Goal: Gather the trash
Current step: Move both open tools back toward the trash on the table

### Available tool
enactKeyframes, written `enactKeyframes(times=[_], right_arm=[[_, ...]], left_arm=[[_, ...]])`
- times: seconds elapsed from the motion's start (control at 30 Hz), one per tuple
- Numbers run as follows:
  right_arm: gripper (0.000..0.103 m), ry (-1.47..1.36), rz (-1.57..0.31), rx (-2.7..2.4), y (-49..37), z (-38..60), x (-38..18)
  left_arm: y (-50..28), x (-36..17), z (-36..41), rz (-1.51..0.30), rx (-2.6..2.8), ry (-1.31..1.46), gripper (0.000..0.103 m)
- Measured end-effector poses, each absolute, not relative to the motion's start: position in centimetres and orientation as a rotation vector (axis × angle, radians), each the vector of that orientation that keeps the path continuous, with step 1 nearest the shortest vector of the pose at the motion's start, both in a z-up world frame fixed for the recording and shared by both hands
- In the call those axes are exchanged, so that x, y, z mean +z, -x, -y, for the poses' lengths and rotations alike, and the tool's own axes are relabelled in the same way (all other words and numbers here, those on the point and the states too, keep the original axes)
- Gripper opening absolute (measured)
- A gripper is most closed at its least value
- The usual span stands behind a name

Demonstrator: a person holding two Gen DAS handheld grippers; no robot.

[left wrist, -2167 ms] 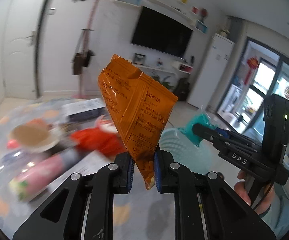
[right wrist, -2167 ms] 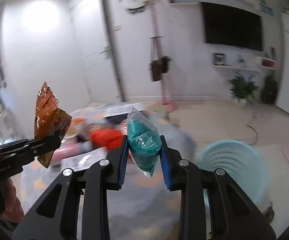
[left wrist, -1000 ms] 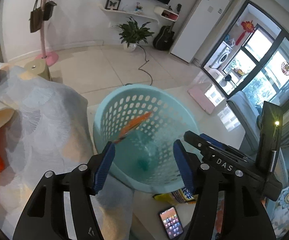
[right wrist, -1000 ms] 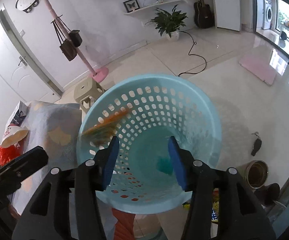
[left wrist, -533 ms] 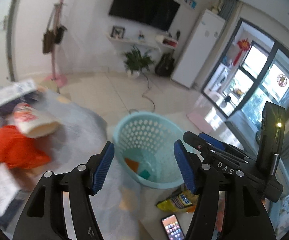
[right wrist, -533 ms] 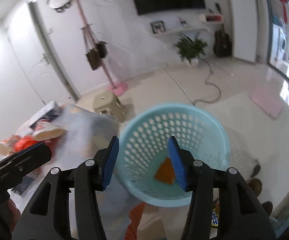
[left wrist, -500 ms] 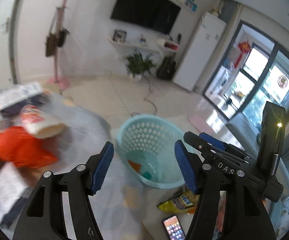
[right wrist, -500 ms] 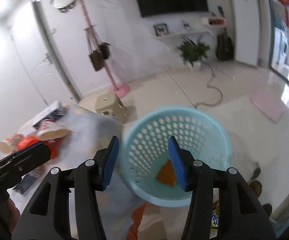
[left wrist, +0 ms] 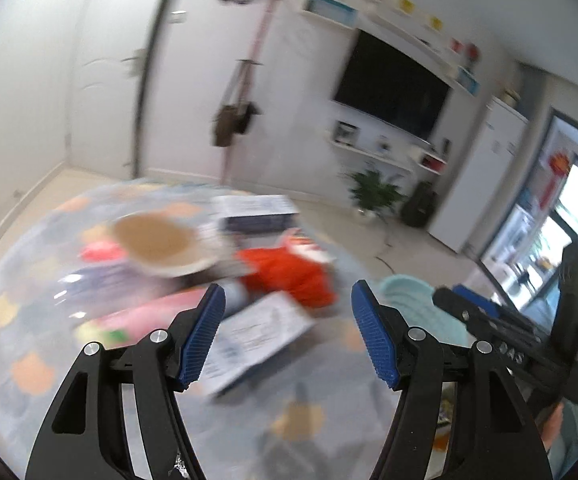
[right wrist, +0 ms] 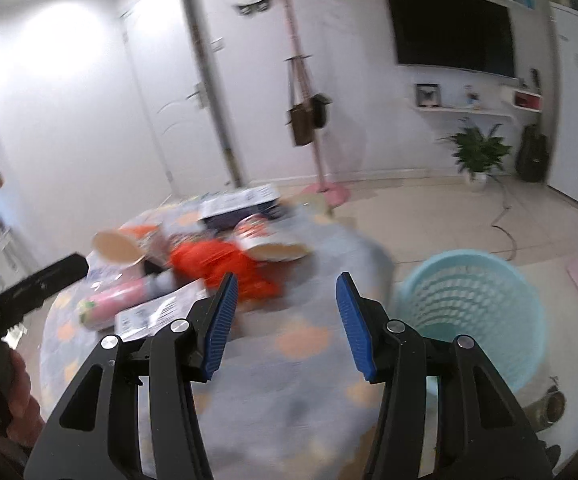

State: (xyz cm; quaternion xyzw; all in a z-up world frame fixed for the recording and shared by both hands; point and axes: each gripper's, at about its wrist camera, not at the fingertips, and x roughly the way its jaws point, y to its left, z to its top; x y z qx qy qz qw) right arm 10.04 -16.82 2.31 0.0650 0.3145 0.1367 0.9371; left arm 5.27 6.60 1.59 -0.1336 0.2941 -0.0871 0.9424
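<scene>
Both views are blurred. My left gripper [left wrist: 287,336] is open and empty above the table [left wrist: 249,420]. My right gripper [right wrist: 285,326] is open and empty too; it also shows at the right of the left wrist view [left wrist: 489,320]. Trash lies on the table ahead: an orange-red bag [left wrist: 289,274] [right wrist: 225,266], paper cups [left wrist: 157,244] [right wrist: 269,242], a pink bottle [left wrist: 137,316] [right wrist: 109,300], a white leaflet [left wrist: 257,336] [right wrist: 157,312] and a dark box [left wrist: 255,214] [right wrist: 237,204]. The light blue basket [right wrist: 473,312] [left wrist: 413,308] stands on the floor to the right of the table.
The table's right edge runs beside the basket. A pink coat stand [right wrist: 301,120] with hanging bags stands behind the table. A potted plant [right wrist: 477,156], a wall television [right wrist: 449,36] and a floor cable [right wrist: 505,220] are further back. A small tin [right wrist: 549,404] lies near the basket.
Both grippers dropped their wrappers into the basket. They then swung up and left from the basket toward the trash on the table. Both jaws stay open.
</scene>
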Motion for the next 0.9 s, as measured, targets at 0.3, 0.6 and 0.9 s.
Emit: enactKeyframes(times=[0.3,0.6,0.9], right_arm=[[0.063,-0.009,-0.749,0.443,-8.5,3.3,-2.1],[0.075,0.082,-0.819,0.345,-9.6,-2.5,-5.5],[0.075,-0.1,-0.884,0.175,-10.2,5.6,-7.4]], left_arm=[[-3.9,-1.7,-15.6,-0.658,0.0,0.371,0.064],[-5.3,-4.8,-17.9,-0.735,-0.013,0.433,0.064],[-5.8,-6.7,-15.6,-0.767,-0.108,0.397,0.064]])
